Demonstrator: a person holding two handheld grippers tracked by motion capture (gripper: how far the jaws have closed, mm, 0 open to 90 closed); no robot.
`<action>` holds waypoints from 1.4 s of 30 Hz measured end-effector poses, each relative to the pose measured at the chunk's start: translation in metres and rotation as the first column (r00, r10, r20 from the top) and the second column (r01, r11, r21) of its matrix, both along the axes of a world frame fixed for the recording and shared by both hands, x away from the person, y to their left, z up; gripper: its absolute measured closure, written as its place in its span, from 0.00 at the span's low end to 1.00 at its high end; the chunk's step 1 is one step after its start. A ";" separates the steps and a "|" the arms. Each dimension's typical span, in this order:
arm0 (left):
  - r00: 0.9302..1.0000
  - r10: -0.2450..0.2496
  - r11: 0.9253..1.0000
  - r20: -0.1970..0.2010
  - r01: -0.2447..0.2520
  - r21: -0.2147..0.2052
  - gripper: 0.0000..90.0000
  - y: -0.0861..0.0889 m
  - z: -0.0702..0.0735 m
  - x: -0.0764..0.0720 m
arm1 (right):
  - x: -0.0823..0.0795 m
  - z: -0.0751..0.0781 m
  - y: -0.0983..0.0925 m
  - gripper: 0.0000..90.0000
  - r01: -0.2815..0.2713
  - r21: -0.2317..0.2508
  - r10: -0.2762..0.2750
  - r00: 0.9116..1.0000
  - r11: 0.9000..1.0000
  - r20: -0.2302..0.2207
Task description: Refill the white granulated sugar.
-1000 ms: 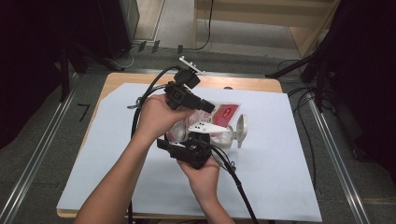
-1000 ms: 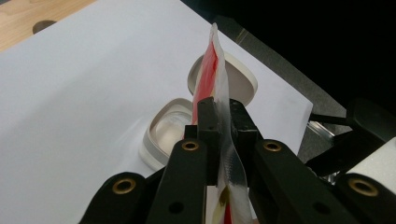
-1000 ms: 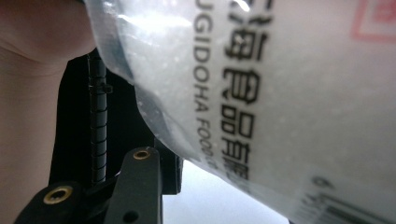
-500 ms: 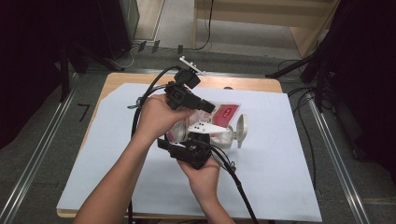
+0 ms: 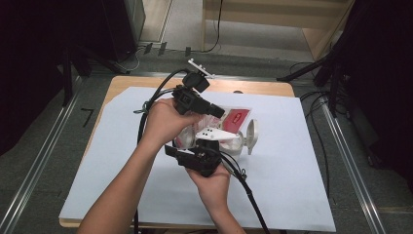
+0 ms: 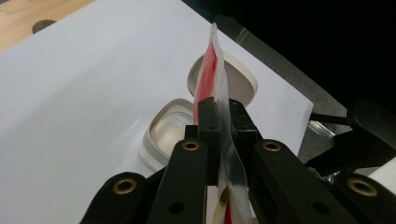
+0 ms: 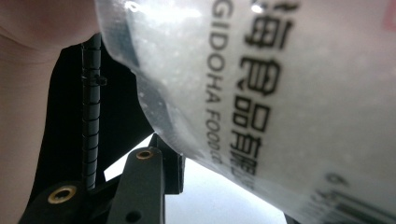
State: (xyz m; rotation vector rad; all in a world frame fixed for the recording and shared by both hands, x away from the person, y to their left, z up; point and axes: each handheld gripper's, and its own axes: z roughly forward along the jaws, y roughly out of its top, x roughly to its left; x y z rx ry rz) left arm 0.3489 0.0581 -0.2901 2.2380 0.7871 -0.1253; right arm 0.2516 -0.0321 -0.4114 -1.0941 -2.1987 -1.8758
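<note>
The left gripper (image 6: 223, 116) pinches the edge of a clear plastic bag (image 5: 221, 127) above the white sheet (image 5: 122, 146). The right gripper (image 5: 204, 146) clasps the bag's lower part. A jar (image 6: 170, 133) and lid (image 6: 238, 81) lie just behind the bag.

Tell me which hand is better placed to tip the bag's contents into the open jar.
Probably the left. Its tool is shut on the bag's top edge, right above the open jar and lid. The right tool seems to steady the bag's body, so it suits supporting rather than tilting.
</note>
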 end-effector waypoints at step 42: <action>1.000 -0.005 1.000 -0.005 0.005 0.024 0.97 -0.008 0.003 0.000 | -0.001 0.002 -0.003 0.70 0.002 0.010 -0.002 1.000 1.000 0.001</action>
